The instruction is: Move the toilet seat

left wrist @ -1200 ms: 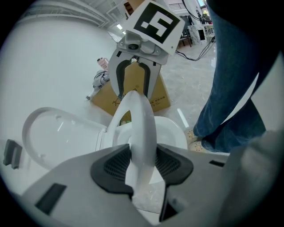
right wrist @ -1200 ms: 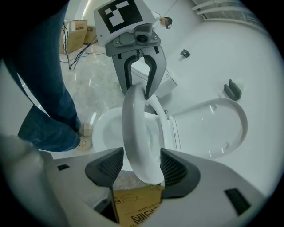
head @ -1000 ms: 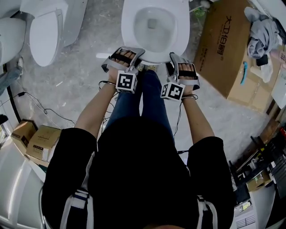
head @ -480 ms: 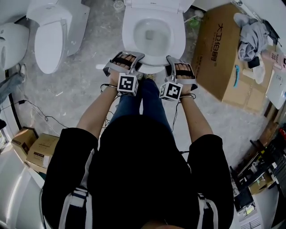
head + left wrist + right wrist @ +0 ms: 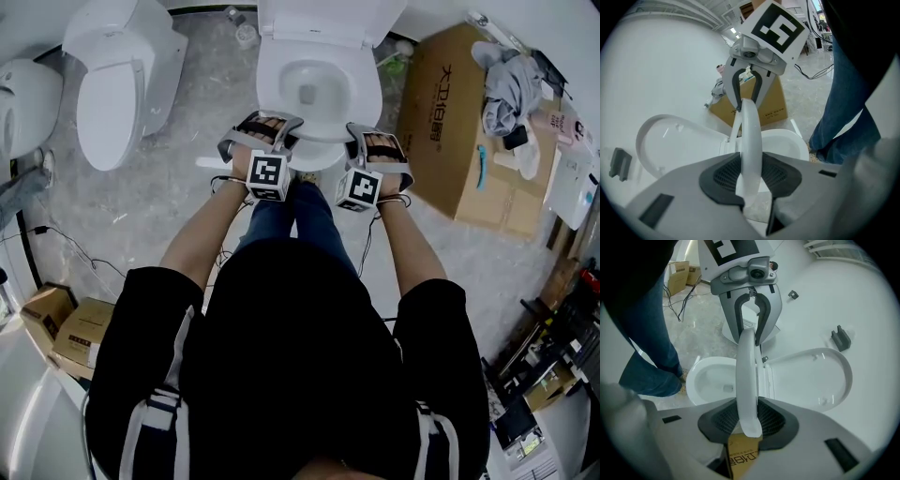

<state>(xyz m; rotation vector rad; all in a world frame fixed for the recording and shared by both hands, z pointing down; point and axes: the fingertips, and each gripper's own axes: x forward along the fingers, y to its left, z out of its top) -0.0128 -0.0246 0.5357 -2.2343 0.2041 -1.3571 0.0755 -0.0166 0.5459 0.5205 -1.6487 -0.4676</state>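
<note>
The white toilet seat point(image 5: 319, 133) is a thin ring over the bowl point(image 5: 317, 80), with the lid point(image 5: 319, 19) standing up behind. My left gripper point(image 5: 265, 131) holds its front left and my right gripper point(image 5: 375, 145) its front right. In the left gripper view the seat point(image 5: 751, 136) runs edge-on from my left gripper point(image 5: 749, 180) to the right gripper point(image 5: 749, 91) opposite. The right gripper view mirrors this: seat point(image 5: 746, 380), right gripper point(image 5: 747, 420), left gripper point(image 5: 751, 319). Both pairs of jaws are closing, with their pads against the seat, which is lifted above the bowl point(image 5: 710, 380).
A second toilet point(image 5: 112, 80) stands at the left. A large cardboard box point(image 5: 450, 122) with clothes point(image 5: 511, 89) on it is close at the right. Small boxes point(image 5: 70, 319) and cables point(image 5: 75, 248) lie on the floor at the lower left. The person's legs point(image 5: 291, 220) stand right before the bowl.
Both grippers have stayed at the front of the seat. The head view has shifted so that the toilet sits lower in the picture and its raised lid shows.
</note>
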